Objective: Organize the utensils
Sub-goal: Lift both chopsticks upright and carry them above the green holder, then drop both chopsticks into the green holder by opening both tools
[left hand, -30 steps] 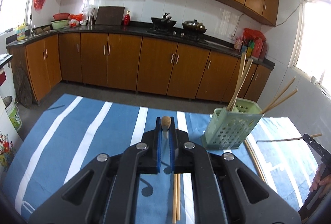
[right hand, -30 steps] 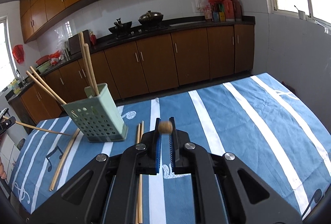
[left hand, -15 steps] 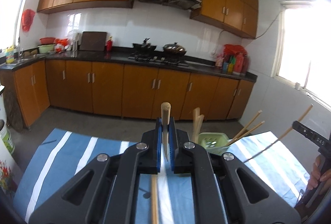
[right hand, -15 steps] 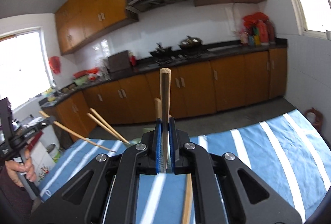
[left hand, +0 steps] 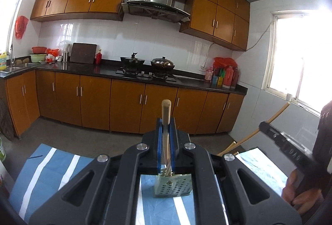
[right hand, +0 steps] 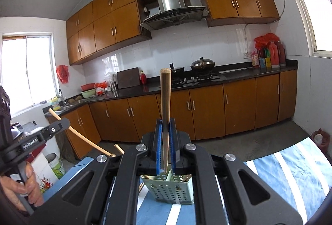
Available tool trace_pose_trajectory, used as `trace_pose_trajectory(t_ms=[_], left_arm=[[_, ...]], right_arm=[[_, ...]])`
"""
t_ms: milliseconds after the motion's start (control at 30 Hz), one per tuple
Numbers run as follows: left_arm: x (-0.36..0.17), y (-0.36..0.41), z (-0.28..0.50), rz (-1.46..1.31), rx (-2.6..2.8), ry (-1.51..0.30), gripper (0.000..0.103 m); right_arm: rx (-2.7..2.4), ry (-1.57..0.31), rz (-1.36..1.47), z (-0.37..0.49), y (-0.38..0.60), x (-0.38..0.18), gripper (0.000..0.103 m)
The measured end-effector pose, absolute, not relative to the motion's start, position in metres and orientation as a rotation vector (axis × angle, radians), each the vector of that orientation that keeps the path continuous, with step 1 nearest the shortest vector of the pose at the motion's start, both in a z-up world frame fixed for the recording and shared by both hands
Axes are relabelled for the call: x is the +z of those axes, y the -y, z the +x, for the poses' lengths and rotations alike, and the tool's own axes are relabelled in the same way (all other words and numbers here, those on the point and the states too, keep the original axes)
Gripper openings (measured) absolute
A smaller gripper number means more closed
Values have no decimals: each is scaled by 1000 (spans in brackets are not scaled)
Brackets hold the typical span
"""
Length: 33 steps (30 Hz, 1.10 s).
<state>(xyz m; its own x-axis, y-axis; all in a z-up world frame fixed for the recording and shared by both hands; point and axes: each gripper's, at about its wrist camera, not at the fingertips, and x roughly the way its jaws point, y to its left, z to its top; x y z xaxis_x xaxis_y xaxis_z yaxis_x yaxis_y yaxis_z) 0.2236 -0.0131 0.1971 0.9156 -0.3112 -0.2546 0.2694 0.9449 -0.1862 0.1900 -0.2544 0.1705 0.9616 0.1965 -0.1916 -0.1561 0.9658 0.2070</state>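
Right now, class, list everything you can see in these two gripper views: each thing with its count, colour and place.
Chopsticks held: two, pale wood, one upright in each gripper.
Utensil holder: one, pale green, perforated, on the table below both grippers, with chopsticks inside.
Tablecloth: one, blue with white stripes, on the table.
Woks: two, dark, on the hob.
Range hood: one, steel, above the hob.
Cabinets: many, orange-brown, above and below the counter.
Chopping board: one, dark, against the tiles.
Bottles: several, mostly red, at the counter end.
Left gripper: black, blue pads, shut on a chopstick.
Right gripper: the same, shut on a chopstick.
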Motion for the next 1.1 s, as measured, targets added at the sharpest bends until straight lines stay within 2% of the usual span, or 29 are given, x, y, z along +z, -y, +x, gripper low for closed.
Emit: trace_pose_trajectory(t_ms=[333, 900, 1100], left_arm=[[197, 18, 243, -157, -284, -264, 7], [151, 48, 309, -91, -312, -430, 8], [143, 41, 313, -111, -299, -447, 12]], right_arm=[[141, -265, 179, 210, 252, 153, 8], [136, -413, 170, 245, 244, 119, 8], [124, -405, 175, 243, 248, 123, 8]])
